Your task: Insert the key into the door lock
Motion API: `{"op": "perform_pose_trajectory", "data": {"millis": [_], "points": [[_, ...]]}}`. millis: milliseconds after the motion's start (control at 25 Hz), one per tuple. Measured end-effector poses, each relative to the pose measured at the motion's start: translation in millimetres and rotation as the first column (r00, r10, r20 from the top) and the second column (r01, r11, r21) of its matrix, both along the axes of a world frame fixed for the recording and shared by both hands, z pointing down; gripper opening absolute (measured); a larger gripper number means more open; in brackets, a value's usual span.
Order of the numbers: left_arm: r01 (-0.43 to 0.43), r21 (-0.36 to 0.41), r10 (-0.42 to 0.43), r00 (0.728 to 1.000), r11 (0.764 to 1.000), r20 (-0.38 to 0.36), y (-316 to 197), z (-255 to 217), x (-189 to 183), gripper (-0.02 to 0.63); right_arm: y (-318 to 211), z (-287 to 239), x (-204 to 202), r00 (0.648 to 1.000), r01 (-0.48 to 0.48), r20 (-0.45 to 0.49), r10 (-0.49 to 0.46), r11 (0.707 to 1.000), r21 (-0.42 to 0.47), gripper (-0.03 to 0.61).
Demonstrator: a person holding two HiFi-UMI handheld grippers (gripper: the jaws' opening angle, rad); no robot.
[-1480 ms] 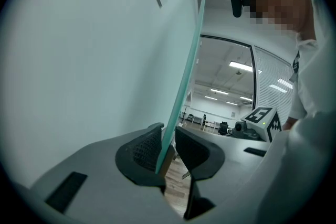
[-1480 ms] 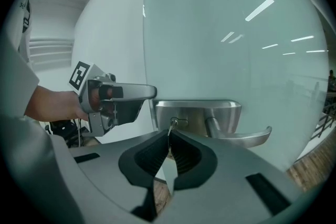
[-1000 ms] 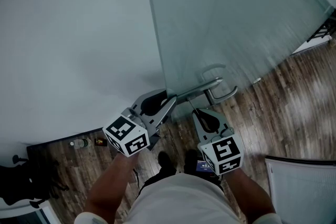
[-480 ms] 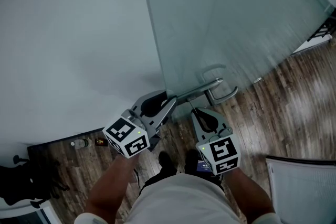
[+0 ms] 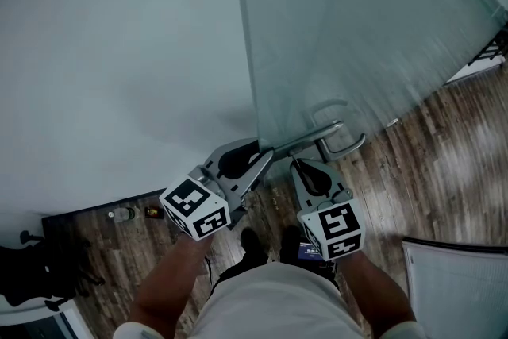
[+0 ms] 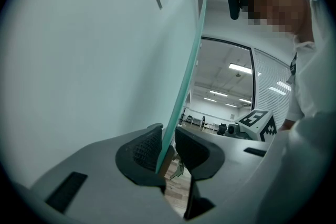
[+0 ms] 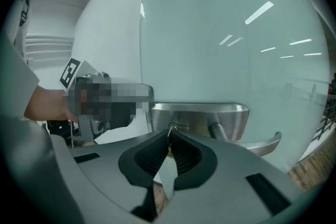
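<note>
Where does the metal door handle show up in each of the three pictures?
Head view: the door handle is just right of centre, at the foot of the glass.
Left gripper view: not in it, as far as I can tell.
Right gripper view: the door handle is low and right of centre, jutting from the door lock.
Shared landmark: the glass door.

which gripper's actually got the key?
The right gripper: its jaws are closed on the key, tip at the lock. The left gripper is clamped on the glass door's edge instead.
</note>
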State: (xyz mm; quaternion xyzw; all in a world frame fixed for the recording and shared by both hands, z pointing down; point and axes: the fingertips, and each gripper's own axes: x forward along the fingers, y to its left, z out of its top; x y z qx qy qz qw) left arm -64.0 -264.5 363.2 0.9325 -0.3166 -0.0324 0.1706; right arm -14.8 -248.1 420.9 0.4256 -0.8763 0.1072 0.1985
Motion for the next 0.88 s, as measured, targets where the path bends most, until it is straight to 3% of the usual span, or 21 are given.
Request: {"op": "perform_pose_trajectory", "data": {"millis": [880], "points": [[0.021, 0.0, -0.021, 1.0, 1.0, -0.003, -0.6, -0.4, -1.1, 0.094, -1.0, -2.0, -1.0, 1.0, 0.004, 0.008, -0.004, 1.0, 0.014, 0.02]]}}
